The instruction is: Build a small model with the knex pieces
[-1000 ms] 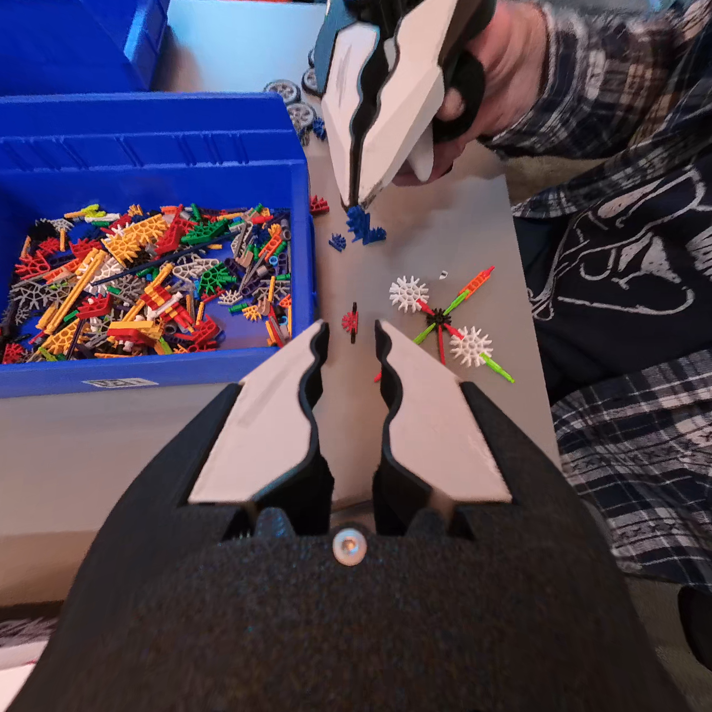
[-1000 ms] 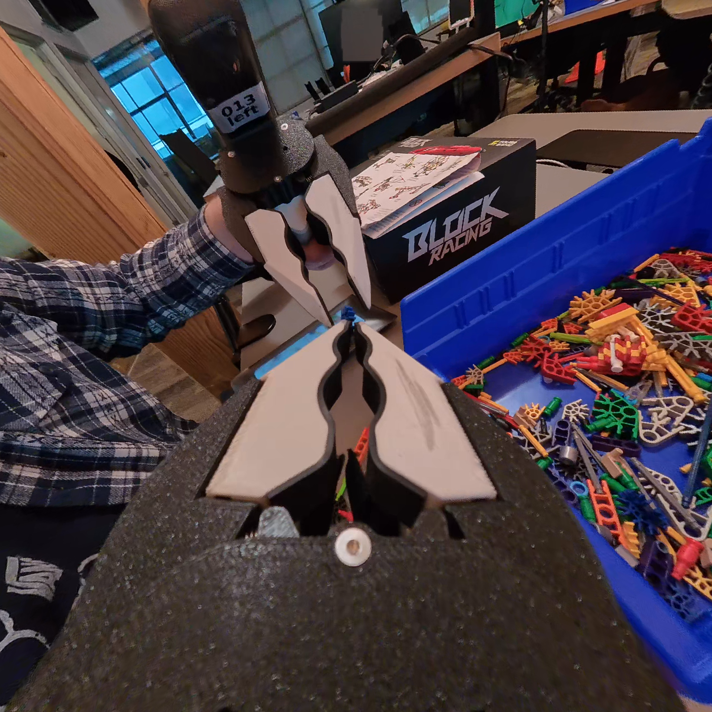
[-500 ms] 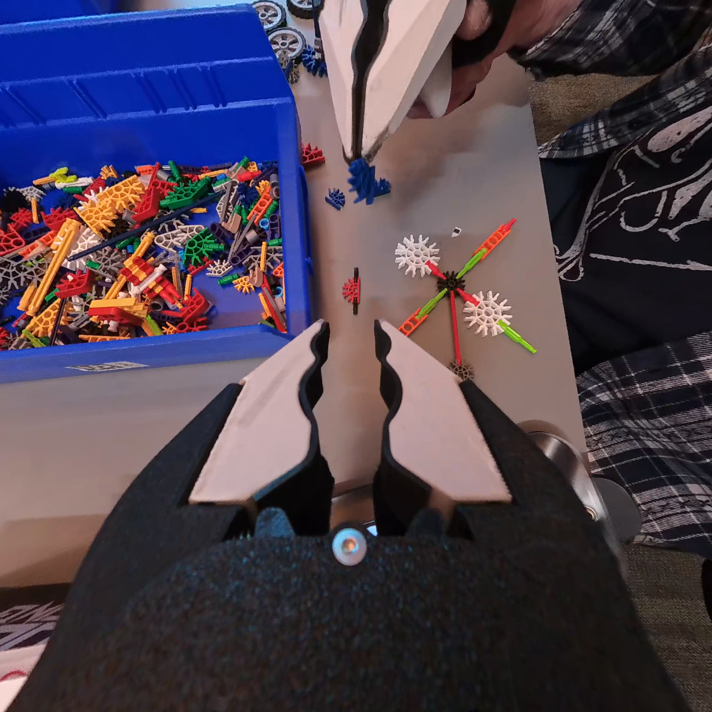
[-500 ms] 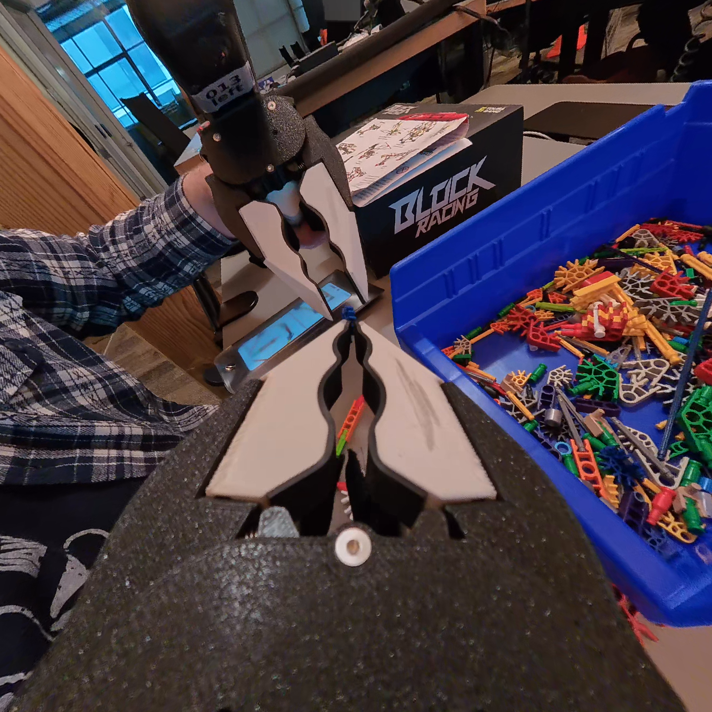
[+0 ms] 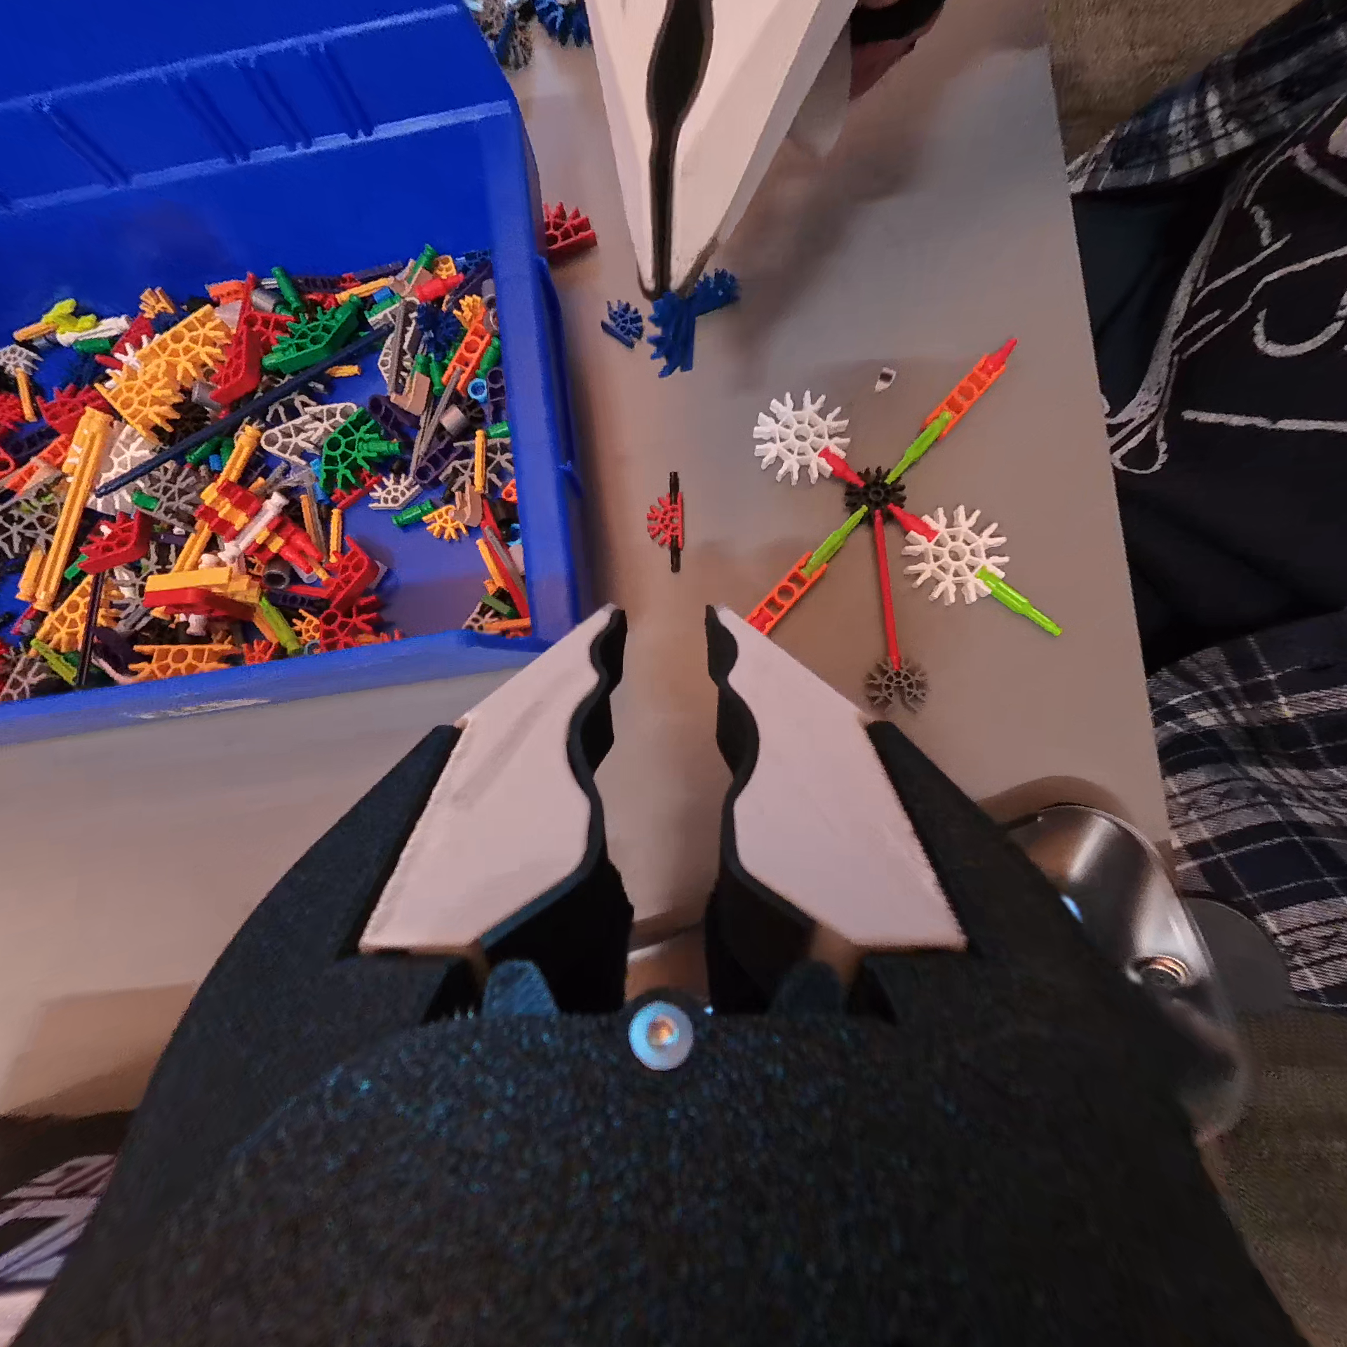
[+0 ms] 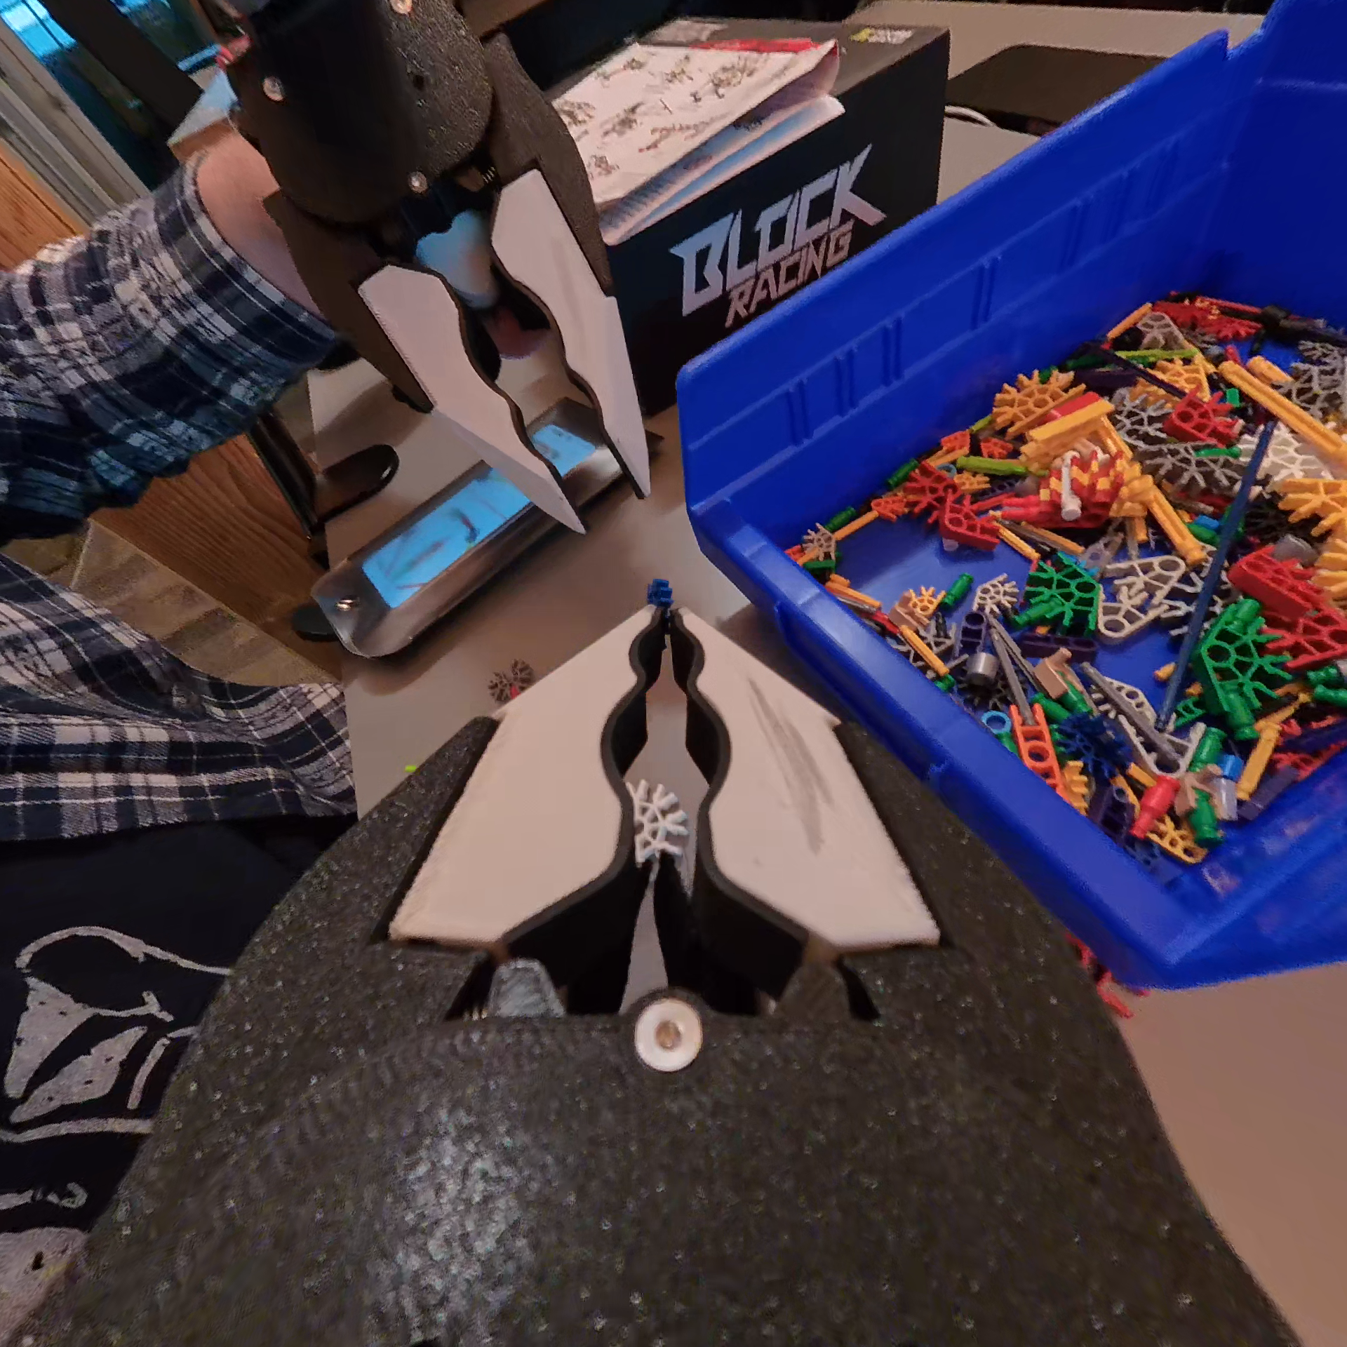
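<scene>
When we read the left wrist view from its left side, we first meet the deep blue plastic bin point(image 5: 543, 408), which holds a thick heap of small plastic rods and connectors in many colours point(image 5: 240, 474). Just outside its right wall lies a small red toothed connector point(image 5: 565, 227) on the pale grey table point(image 5: 838, 219).

Further right, a red half-round connector on a short black rod point(image 5: 667, 519) lies alone. It is the thing nearest to the left gripper point(image 5: 665, 619), whose claw stands apart with nothing between the fingers and hovers above the table without touching any piece.

Opposite to it, the right gripper point(image 5: 667, 280) points down with its claw pressed together on a blue toothed plastic connector point(image 5: 678, 321). We cannot tell if this piece rests on the table. A smaller blue connector point(image 5: 623, 321) lies just beside it.

To the right we see a flat star of joined pieces. Its centre is a small black hub point(image 5: 875, 494), from which green, red and orange rods go out to two white snowflake-shaped connectors point(image 5: 800, 436) and a small grey round connector point(image 5: 896, 684). At the far right edge sits a person in a plaid shirt point(image 5: 1239, 765).
</scene>
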